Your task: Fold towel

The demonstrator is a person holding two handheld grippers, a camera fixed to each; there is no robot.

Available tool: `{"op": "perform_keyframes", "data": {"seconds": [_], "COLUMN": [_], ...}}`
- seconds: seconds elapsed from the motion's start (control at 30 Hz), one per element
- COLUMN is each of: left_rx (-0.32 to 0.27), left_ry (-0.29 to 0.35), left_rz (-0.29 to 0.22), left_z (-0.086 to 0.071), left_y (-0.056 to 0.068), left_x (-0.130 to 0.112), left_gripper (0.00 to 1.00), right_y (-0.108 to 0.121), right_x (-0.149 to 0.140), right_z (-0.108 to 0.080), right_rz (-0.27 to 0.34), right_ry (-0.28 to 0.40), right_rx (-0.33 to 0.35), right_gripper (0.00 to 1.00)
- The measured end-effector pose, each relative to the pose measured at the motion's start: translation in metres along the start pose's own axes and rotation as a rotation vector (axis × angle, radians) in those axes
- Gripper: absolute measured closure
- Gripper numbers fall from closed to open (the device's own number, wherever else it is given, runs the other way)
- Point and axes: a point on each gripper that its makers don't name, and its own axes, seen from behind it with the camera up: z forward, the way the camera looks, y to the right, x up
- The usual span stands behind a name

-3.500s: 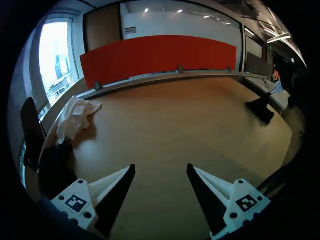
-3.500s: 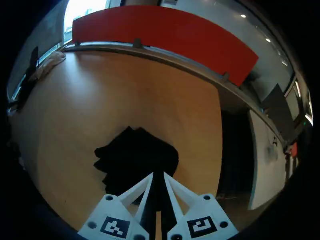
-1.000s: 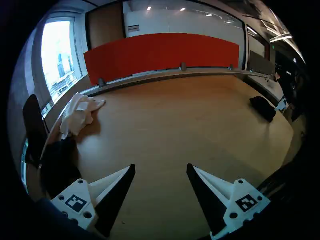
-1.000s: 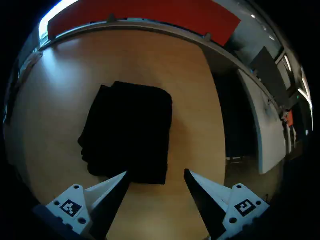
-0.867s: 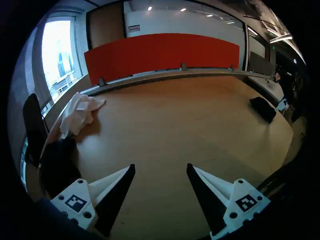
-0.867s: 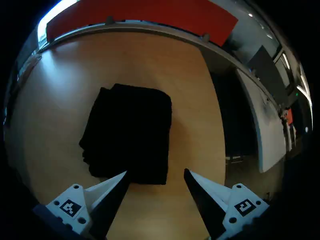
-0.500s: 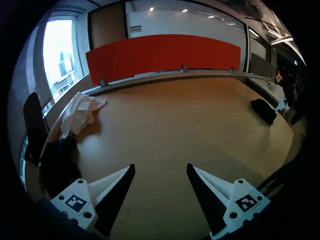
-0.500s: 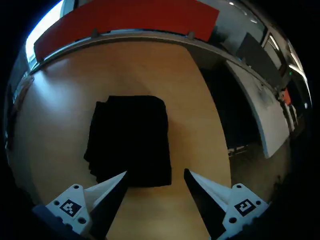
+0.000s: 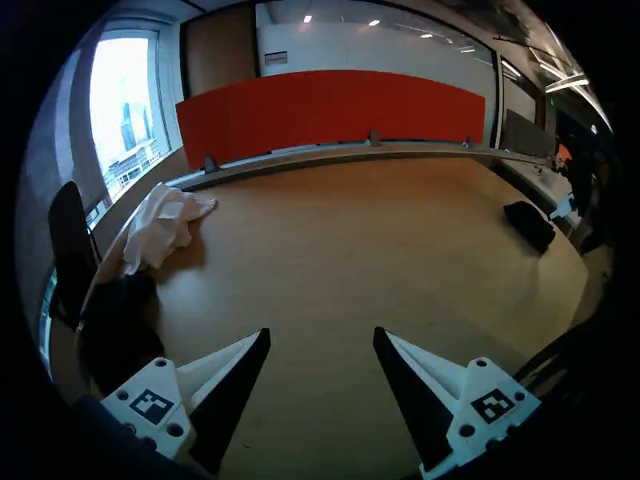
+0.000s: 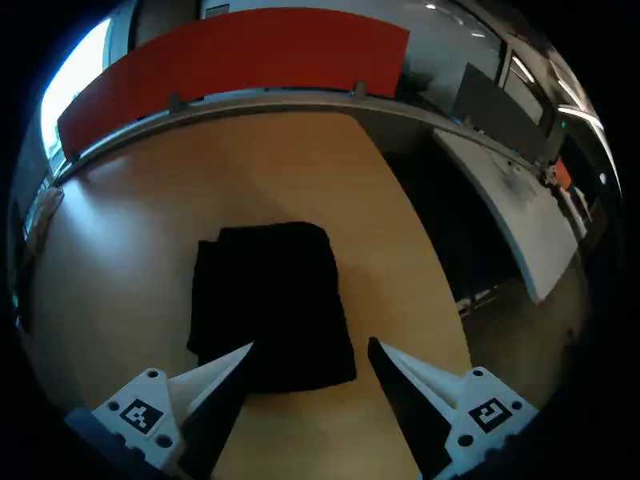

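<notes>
Left gripper [image 9: 320, 331]: released, fingers spread wide with nothing between them; held low over the counter [image 9: 360, 240], aimed across it toward the red panel [image 9: 328, 104].
Right gripper [image 10: 310, 344]: released, fingers spread wide, gripping nothing; tilted downward over the counter, aimed at the near edge of the towel [image 10: 268, 300].
Towel: black, folded into a rough rectangle, flat on the counter; near edge seen between the right gripper's fingers in the right gripper view, contact not discernible; in the left gripper view, a small dark bundle far off near the counter's right edge.
Cloth [image 9: 164, 224]: white, crumpled, at the counter's far left in the left gripper view, well apart from the towel.
Dark heap [image 9: 120, 320]: at the counter's left edge, just nearer than the cloth; kind not discernible.
Chair [image 9: 68, 248]: dark back, beside the counter's left edge, below the window [image 9: 124, 120].
Red panel: upright along the counter's far edge.
</notes>
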Motion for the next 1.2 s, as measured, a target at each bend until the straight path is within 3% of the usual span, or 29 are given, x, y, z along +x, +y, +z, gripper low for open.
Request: {"op": "perform_keyframes", "data": {"seconds": [0.3,0.6,1.2], "left_rx": [-0.003,-0.006,-0.003], "left_ry": [0.003,0.001,0.008], "left_rz": [-0.016,-0.015,-0.019], "left_z": [0.002,0.004,0.008], "left_y": [0.0,0.001,0.001], "left_x": [0.002,0.004,0.01], "left_gripper": [0.04,0.04,0.04], "right_y": [-0.012,-0.029,-0.045], "right_x": [0.034,0.081,0.129], "right_z": [-0.016,-0.042,-0.084], "right_rz": [0.061,0.16,0.108], "right_ry": [0.148,0.328,0.598], "right_rx": [0.001,0.029,0.006], "right_gripper": [0.0,0.0,0.0]}}
